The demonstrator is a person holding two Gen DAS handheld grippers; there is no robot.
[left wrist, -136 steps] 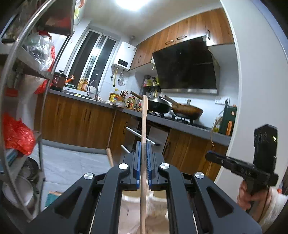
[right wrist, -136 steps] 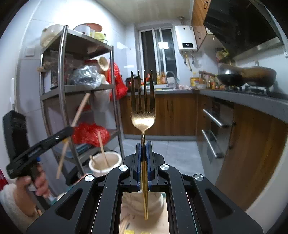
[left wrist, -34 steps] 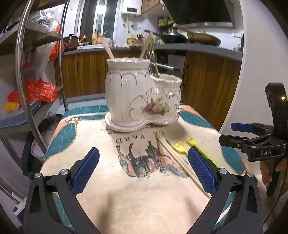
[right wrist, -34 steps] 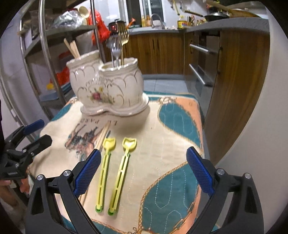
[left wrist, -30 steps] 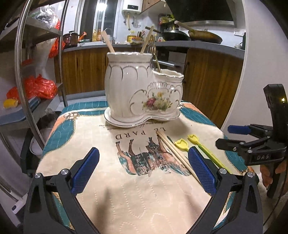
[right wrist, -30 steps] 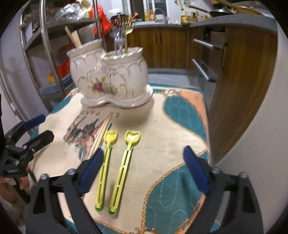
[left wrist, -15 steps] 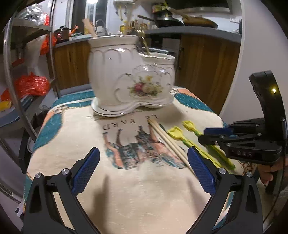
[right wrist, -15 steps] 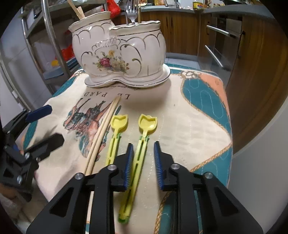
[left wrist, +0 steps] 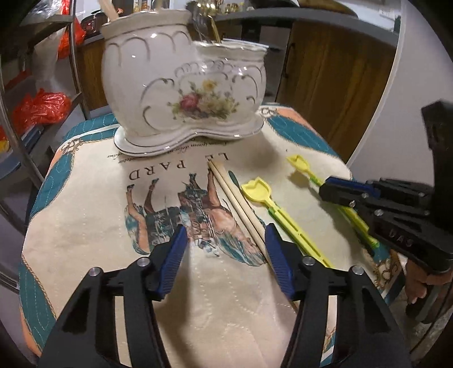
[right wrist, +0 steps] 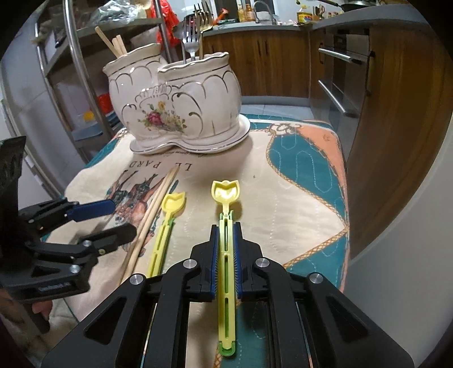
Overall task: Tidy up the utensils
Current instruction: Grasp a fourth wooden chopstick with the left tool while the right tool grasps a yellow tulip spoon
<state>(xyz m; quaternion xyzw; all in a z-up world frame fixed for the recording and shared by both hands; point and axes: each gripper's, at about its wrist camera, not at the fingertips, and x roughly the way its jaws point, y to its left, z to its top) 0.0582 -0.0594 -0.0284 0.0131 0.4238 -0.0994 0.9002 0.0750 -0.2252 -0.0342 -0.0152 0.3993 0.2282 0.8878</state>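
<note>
we are organizing the utensils on a small counter covered with a printed cloth [right wrist: 305, 169]. our right tool [right wrist: 225, 254] is clenched on the shaft of one yellow plastic spoon [right wrist: 226, 215], having just been closing on it; the spoon's long axis is running straight ahead between the pads, with its bowl pointing toward the ceramic utensil holder [right wrist: 181, 113]. our left tool [left wrist: 223, 254] is half open, its jaws having just been closing, and it is grasping nothing yet. the pair of wooden chopsticks [left wrist: 237, 203] is lying just inside its right pad, running forward toward the holder, so this tool is the nearer one for them. the second yellow spoon [left wrist: 280, 215] is lying parallel, between the chopsticks and the held spoon. in the holder, the taller compartment is already carrying chopsticks [right wrist: 113, 42] and the lower one forks [right wrist: 195, 25]. we are judging that the left tool needs to shift a little to its right to centre the chopsticks.
</note>
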